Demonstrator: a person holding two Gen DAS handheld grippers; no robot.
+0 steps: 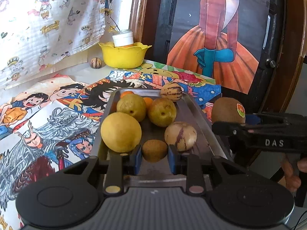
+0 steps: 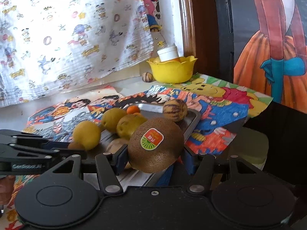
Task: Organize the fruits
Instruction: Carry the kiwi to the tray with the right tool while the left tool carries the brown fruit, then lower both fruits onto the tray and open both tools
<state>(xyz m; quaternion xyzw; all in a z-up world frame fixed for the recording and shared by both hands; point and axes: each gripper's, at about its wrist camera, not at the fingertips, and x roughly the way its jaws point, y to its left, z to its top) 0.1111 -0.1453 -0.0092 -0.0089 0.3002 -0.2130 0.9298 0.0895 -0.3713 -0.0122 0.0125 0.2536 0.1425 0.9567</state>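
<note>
Brown kiwi [image 2: 155,145] with an orange-green sticker [image 2: 152,139], yellow bowl [image 1: 123,54], purple-striped cream melon [image 1: 171,91].

Left claw [image 1: 155,156] grips a small kiwi [image 1: 154,150] over the fruit-filled tray [image 1: 193,113].

Counted around the metal tray [image 1: 193,111]: three yellow-green round fruits lie in it, the largest [image 1: 120,132] at its near left corner. Two small orange fruits [image 1: 126,94] peek out at its far end. Three pale purple-streaked melons show: one [image 1: 180,136] inside the tray, one [image 1: 171,91] on its far rim, one [image 1: 96,62] well beyond it beside the single yellow bowl [image 1: 122,57]. Two brown kiwis: a small one [image 1: 154,150] in the tray's near end, a stickered one [image 2: 155,145] off its right side. One white jar [image 1: 122,38] stands in the bowl.
</note>
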